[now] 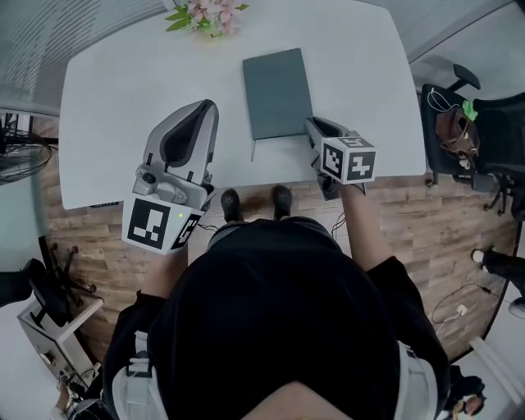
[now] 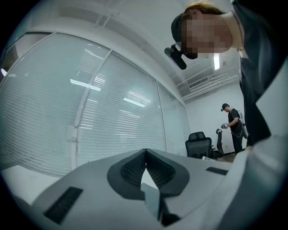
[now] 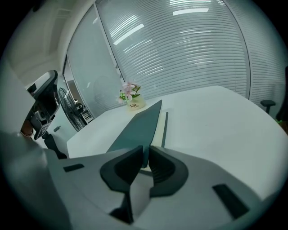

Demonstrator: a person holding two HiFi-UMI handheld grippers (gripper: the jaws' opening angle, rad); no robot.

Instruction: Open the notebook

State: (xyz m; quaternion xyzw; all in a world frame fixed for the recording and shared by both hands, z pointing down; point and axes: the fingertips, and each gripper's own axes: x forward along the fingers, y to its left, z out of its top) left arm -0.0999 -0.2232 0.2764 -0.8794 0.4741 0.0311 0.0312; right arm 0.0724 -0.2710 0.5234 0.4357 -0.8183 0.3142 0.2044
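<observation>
White desk (image 1: pixel 115 90) fills the upper part of the head view, with wood flooring below its near edge and a small pot of flowers (image 1: pixel 207 15) at its far edge.

Over the near left part of the desk hangs the left gripper (image 1: pixel 202 113). Its own view shows the jaws pressed together with nothing between them, pointing out at the blinds and not at the desk.

Right of the middle, close to the near edge, lies the notebook (image 1: pixel 277 90), grey-green and closed as far as the head view shows. It looks light, with a thin, fairly stiff cover that should bend a little and swing on its spine. A corner or the free long edge of the cover seems the best hold, so that only the cover rises. The smooth surface may slip from a shallow pinch, or the whole book may lift.

At the notebook's near right corner sits the right gripper (image 1: pixel 312 128). Its own view shows the jaws drawn nearly together, pinching the thin grey-green edge between the pads.
</observation>
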